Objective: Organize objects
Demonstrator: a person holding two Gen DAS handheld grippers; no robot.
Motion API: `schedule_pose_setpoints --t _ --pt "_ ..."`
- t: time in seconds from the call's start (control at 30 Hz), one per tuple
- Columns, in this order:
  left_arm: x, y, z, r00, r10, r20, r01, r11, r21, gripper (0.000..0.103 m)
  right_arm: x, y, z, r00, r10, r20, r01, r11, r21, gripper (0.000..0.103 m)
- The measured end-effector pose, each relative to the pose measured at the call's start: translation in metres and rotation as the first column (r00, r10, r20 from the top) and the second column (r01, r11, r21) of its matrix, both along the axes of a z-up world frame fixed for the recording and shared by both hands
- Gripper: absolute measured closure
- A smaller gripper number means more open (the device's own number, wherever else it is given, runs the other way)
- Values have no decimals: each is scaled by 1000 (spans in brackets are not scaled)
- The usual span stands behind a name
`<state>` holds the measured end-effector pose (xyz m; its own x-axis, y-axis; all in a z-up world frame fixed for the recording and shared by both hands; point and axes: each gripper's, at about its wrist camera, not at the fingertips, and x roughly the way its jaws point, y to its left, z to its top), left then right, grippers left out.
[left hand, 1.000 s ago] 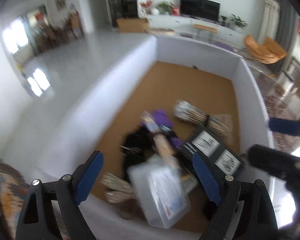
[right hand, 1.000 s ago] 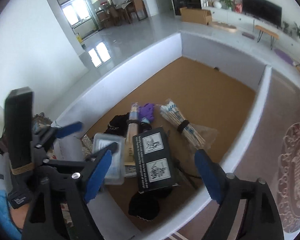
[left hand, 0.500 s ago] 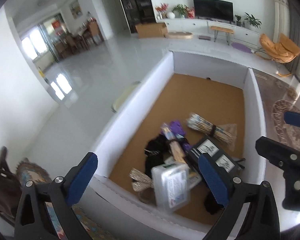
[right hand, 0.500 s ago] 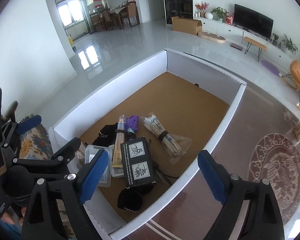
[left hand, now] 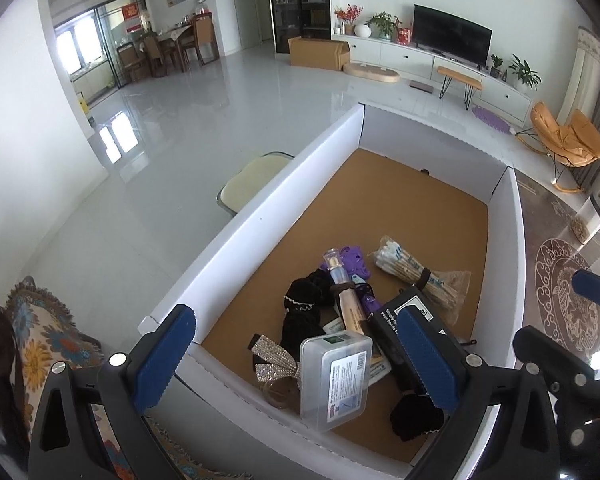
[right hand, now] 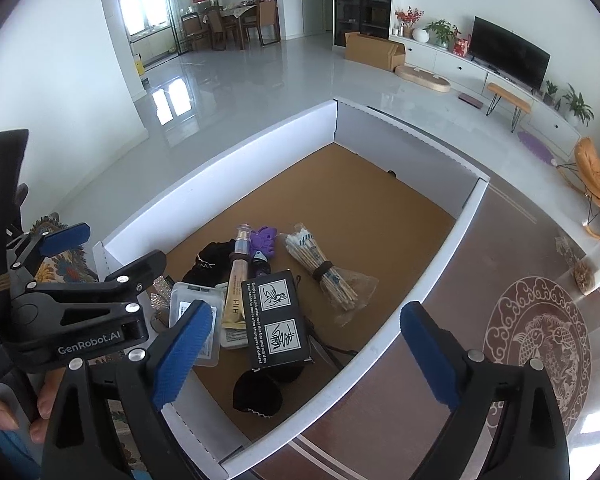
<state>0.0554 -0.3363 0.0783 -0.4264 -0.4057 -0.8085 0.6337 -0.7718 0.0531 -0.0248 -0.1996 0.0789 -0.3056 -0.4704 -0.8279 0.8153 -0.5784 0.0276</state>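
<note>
A white-walled box [left hand: 260, 216] [right hand: 220, 160] with a cork floor holds a pile at its near end: a clear plastic case [left hand: 334, 376] [right hand: 194, 312], a black labelled box [right hand: 276, 316] [left hand: 388, 320], a bundle of wooden sticks [left hand: 416, 276] [right hand: 320, 268], a beige tube [left hand: 346, 300] [right hand: 238, 284], a purple item [left hand: 354, 262] [right hand: 264, 240], black fabric pieces [left hand: 302, 308] [right hand: 258, 394] and a glittery strap [left hand: 274, 356]. My left gripper [left hand: 296, 364] [right hand: 100, 248] is open and empty above the near edge. My right gripper [right hand: 304, 360] is open and empty above the pile.
The box's far half is bare cork. A cream stool [left hand: 252, 188] stands left of the box. A patterned cushion [left hand: 40, 344] lies at the near left. A round-patterned brown rug [right hand: 540, 352] lies to the right. Shiny white floor lies beyond.
Both grippers have pulled up and back from the box, so the pile looks smaller and farther. The clear case now rests in the pile. Both stay open.
</note>
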Motion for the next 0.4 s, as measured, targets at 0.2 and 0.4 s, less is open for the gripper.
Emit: schedule_pose_setpoints --t 0.2,0.4 --pt "-1 1 0 1000 -12 -7 13 1000 22 1 -2 2 -2 1000 -7 3 7 1000 -3 8" --pt "5 10 5 999 -4 -39 3 1000 -27 0 -3 5 1 1000 -9 -6 9 1000 -19 8"
